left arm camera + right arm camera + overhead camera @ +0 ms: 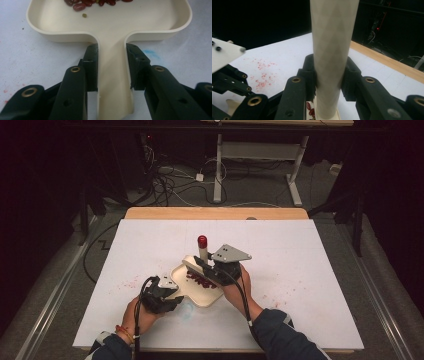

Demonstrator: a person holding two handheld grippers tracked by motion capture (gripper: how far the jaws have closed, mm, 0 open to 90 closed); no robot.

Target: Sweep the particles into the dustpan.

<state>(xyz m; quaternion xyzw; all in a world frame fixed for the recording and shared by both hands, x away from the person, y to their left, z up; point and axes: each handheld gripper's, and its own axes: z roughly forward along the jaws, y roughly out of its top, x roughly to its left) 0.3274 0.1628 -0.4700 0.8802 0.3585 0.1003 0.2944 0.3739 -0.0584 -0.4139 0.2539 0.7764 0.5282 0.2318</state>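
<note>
A cream tray (pixel 200 296) with a short handle (pixel 112 75) lies on the white table, red beans (pixel 202 281) heaped in its far half. My left gripper (pixel 176 294) is shut on that handle, a pad (pixel 91 65) pressing each side. The beans (pixel 80 6) lie past the handle's root. My right gripper (pixel 203 265) comes in from the right and is shut on a white tube (pixel 202 252) with a red cap (pixel 202 240). The tube (pixel 332 50) stands nearly upright between the jaws. Its lower end sits by a cream bar (pixel 191 265) at the tray's far rim, with beans (pixel 310 110) beside it.
Red specks stain the table left (pixel 131 282) and right (pixel 285 292) of the tray, and a faint blue smear (pixel 186 311) lies at the front. A wooden strip (pixel 215 213) edges the far side. Beyond stand a desk frame (pixel 260 155) and floor cables (pixel 165 180).
</note>
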